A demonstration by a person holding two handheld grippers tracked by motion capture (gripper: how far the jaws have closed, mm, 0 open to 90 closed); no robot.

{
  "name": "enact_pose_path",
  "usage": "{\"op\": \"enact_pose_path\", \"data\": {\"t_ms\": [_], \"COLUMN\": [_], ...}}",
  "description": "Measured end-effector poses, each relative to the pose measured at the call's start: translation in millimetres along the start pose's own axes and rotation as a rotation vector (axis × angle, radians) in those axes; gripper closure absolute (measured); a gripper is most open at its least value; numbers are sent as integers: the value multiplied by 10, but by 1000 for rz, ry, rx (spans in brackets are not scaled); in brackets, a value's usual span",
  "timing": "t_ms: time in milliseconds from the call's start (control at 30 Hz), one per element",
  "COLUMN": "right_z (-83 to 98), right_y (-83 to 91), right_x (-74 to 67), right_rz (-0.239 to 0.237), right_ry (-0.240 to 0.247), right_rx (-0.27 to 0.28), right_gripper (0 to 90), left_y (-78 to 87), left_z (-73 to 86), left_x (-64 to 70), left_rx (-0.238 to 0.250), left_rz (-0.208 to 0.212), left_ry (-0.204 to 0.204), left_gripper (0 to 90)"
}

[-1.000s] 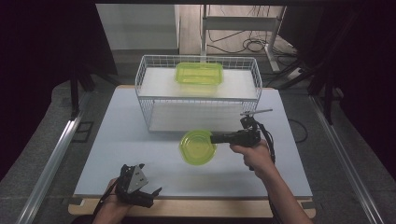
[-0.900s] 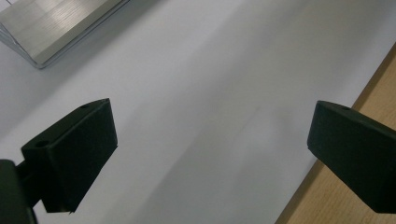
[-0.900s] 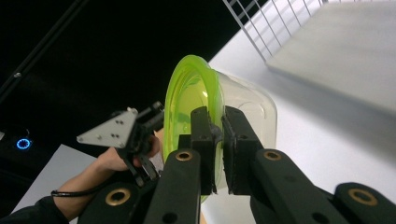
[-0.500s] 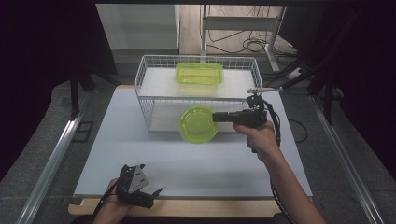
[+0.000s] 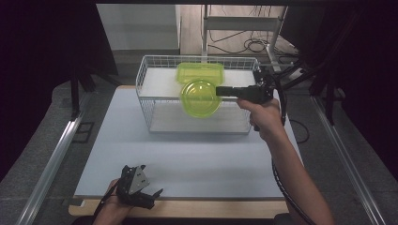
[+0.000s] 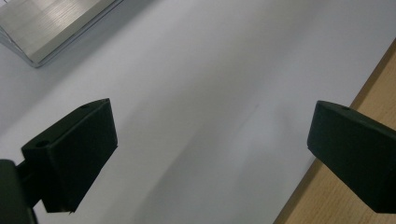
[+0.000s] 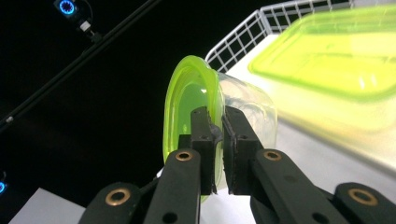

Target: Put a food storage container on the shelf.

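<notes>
While my right gripper (image 5: 219, 90) pinches its rim, the round green-lidded container (image 5: 201, 97) hangs in the air over the wire basket (image 5: 145, 101), tipped on its side so the lid faces the camera above. In the right gripper view the jaws are clamped together on the lid's lip and the clear wall of the container (image 7: 212, 116) — the green lid (image 7: 184, 107) to one side of the pads, the transparent bowl to the other.

Just behind it, inside the basket toward the far wall, lies a rectangular green-lidded container (image 5: 200, 72), flat on the basket's white floor; the round one overlaps its near edge from above, and I cannot tell whether the two touch.

The basket stands at the far end of the pale table mat (image 5: 187, 159). Well away from the basket, at the mat's near edge, my left gripper (image 5: 141, 193) rests low by the wooden table edge (image 5: 187, 208) — its jaws stand wide apart with only bare mat (image 6: 201, 107) between them.
</notes>
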State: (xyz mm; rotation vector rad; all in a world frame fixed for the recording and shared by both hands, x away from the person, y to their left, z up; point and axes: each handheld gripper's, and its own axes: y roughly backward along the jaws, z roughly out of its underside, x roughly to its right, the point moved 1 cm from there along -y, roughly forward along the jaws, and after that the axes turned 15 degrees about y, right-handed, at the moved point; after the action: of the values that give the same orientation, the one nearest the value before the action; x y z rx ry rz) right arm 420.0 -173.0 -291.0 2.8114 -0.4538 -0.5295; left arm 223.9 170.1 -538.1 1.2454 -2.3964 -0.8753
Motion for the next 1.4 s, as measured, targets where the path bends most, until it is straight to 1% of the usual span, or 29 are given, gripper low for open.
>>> {"op": "enact_pose_path", "data": {"t_ms": [67, 167, 267, 367, 500, 700, 833, 1000, 1067, 1167, 1200, 1233, 1300, 1400], "right_z": [-78, -191, -287, -364, -439, -514, -542, -553, -554, -561, -567, -577, -598, -621], "right_y": [-12, -28, -46, -74, -135, -265, -336, -378, -392, -399, -401, -404, -416, -440], "right_x": [22, 45, 85, 134, 211, 329, 403, 474, 489, 509, 512, 506, 489, 469], "right_rz": [10, 29, 48, 71, 96, 128, 141, 153, 165, 170, 182, 206, 264, 319], "right_ry": [8, 5, 3, -8, -36, -53, -73, -101, -106, -121, -119, -112, -71, -33], "right_rx": [12, 25, 40, 50, 54, 51, 46, 42, 35, 38, 37, 31, 6, -17], "right_gripper": [834, 834, 834, 834, 833, 833, 833, 831, 830, 827, 820, 811, 799, 785], "left_y": [6, 17, 24, 23, 18, 17, 16, 13, 11, 9, 8, 7, 4, 0], "left_z": [-2, -6, -10, -9, -7, -3, -1, 3, 3, 5, 5, 5, 7, 9], "left_x": [-6, -19, -26, -26, -23, -27, -26, -21, -21, -18, -18, -18, -15, -12], "left_rx": [3, 5, 12, 10, 7, 1, -2, -3, -5, -6, -7, -10, -10, -14], "left_rz": [0, -4, 2, 0, 0, 1, 3, 6, 6, 5, 5, 5, 6, 7], "left_ry": [5, 11, 26, 24, 18, 14, 13, 12, 10, 8, 7, 5, 5, 5], "left_gripper": [15, 15, 14, 14, 14, 15, 15, 15, 15, 15, 15, 15, 15, 16]}}
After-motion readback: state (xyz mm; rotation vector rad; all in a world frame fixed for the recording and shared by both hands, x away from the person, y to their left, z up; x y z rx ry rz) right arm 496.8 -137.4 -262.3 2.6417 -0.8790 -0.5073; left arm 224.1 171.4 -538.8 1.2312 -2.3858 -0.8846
